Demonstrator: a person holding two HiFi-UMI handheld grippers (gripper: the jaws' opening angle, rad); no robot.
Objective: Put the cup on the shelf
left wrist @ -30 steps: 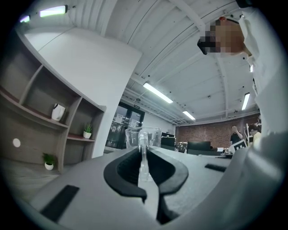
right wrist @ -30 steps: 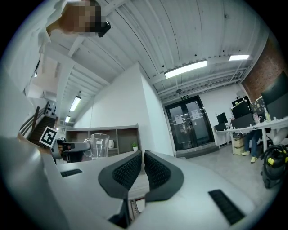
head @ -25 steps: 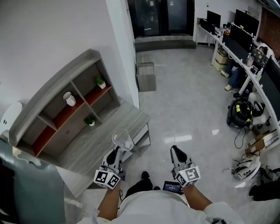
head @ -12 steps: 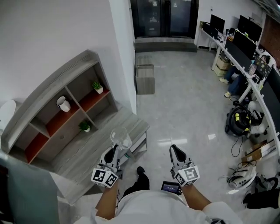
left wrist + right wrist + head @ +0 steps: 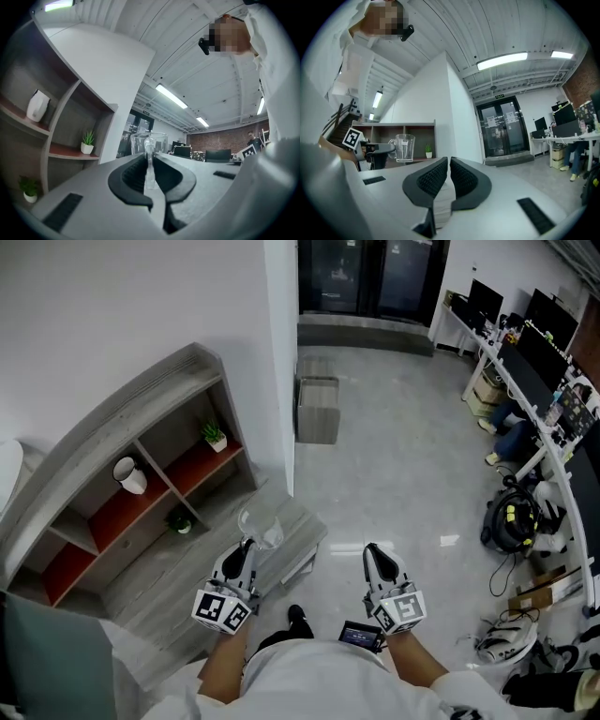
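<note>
Cup handle (image 5: 149, 149), clamped in left hand-held gripper (image 5: 148, 157), shows in its view, not overhead.

Grey shelf (image 5: 112, 418) holds white jug (image 5: 129, 475), potted plant (image 5: 215, 435), second potted plant (image 5: 180, 520)

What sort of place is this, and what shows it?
Probably an office or lab: monitors on a long desk, glass doors, and a shelf with small potted plants.
</note>
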